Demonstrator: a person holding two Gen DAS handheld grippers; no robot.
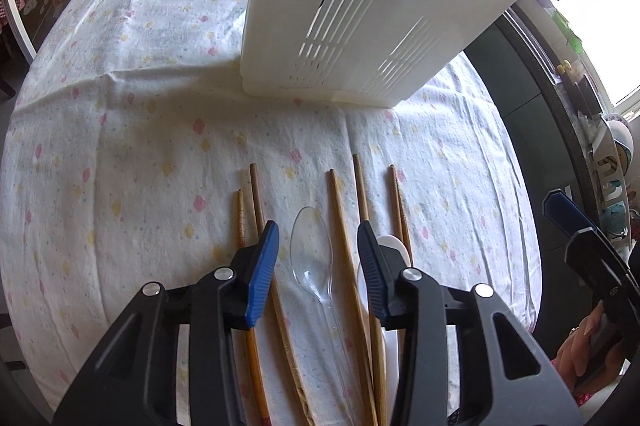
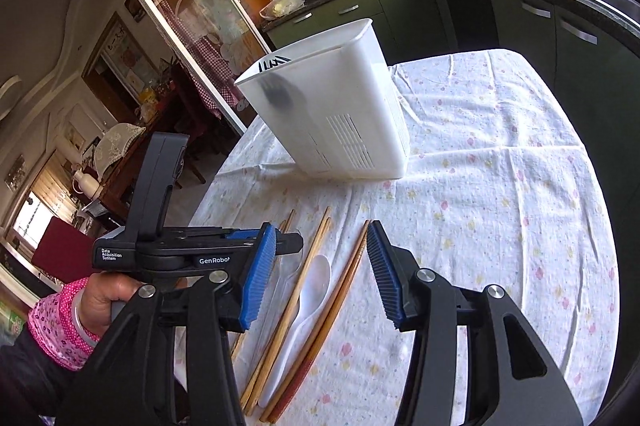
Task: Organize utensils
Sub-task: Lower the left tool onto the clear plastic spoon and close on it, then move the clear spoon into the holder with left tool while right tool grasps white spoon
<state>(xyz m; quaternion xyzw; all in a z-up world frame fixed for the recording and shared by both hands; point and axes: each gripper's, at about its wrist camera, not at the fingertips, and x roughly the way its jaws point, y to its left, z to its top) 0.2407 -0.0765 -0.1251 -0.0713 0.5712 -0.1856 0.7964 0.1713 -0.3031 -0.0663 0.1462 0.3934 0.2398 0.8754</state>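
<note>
- Lying in a loose row on the flowered tablecloth [image 1: 120, 129], the utensils wait in front of the white slotted holder [image 1: 352, 37], which stands further back on the table, well apart from them.
- The clear plastic spoon [image 1: 310, 246] sits bowl-up between the left gripper's [image 1: 318, 266] blue pads, with wooden chopsticks [image 1: 344, 226] on either side; the jaws stand part open around the spoon's bowl and neck, and no pad appears to touch it.
- It looks thin, light and slick. A hard pinch could likely crack it or make it skid on the cloth, so the narrow neck just below the bowl seems the best place to grip.
- The white plastic spoon [image 2: 310, 290] lies between chopstick pairs under the right gripper [image 2: 322, 266], whose jaws are also part open and hold nothing.
- This spoon looks thicker and stiffer; its handle near the bowl should take a firm squeeze.
- The chopsticks are stiff, light and round enough to roll, and they lie close together, so a single closing may catch two at once. Mid-length is probably the steadiest hold.
- The holder is light, hollow plastic and might tip if a utensil knocks its rim.
- Readable writing, in the right wrist view: "GenRobot" and "Data Acquisition System" on the left gripper's body; the last letters of the brand are partly hidden.
</note>
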